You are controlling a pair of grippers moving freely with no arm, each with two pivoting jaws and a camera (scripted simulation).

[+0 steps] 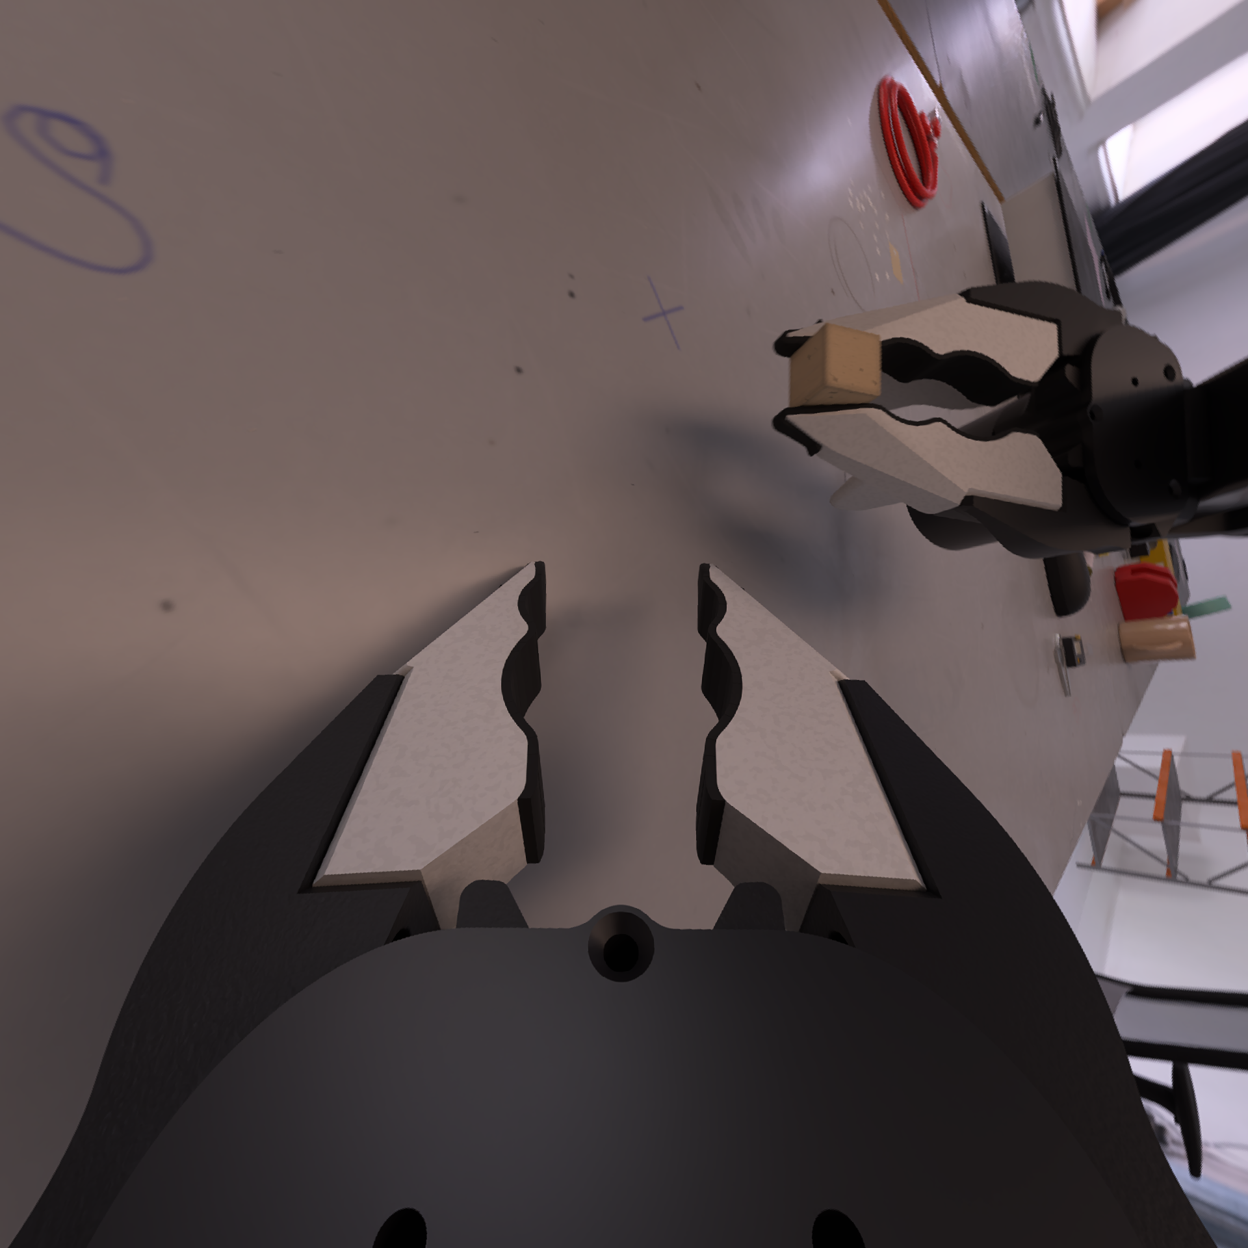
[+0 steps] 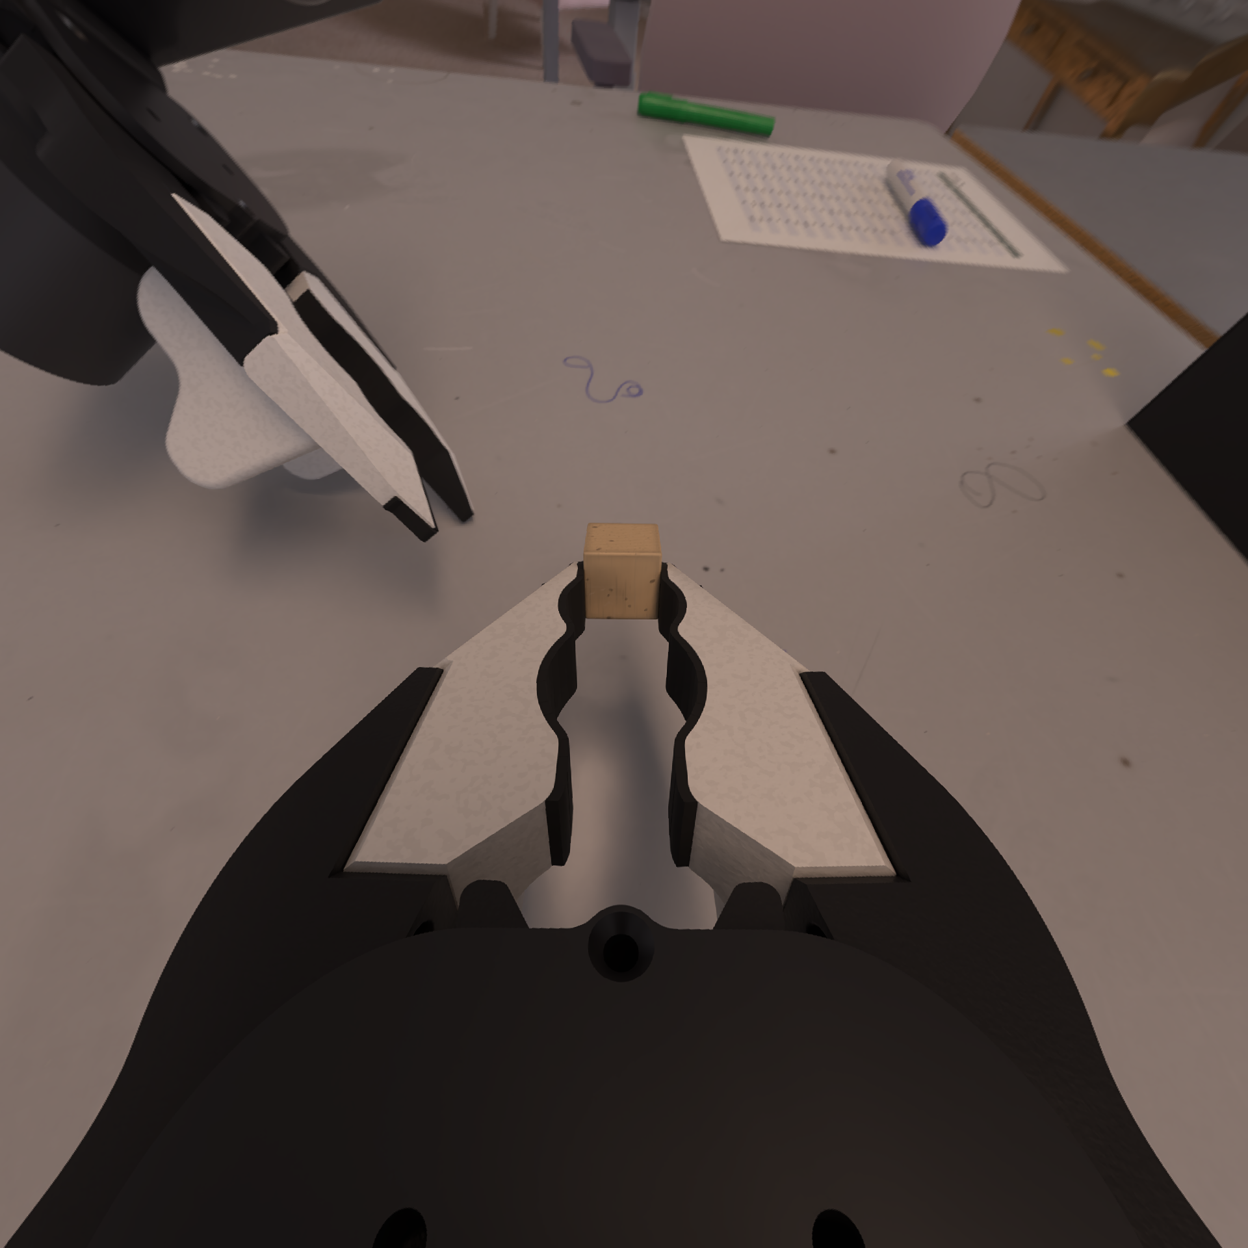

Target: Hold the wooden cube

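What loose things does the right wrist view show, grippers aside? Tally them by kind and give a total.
Markers: 2, a green cylindrical marker and a white marker with a blue cap
Cubes: 1, a small tan wooden cube
Sheets: 1, a white printed paper sheet
Total: 4

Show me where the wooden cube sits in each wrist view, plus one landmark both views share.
Left wrist view: wooden cube at right of centre, pinched at the tips of the right gripper.
Right wrist view: wooden cube at centre, clamped between that gripper's own fingers.
Shared landmark: the blue looped scribble on the grey table.
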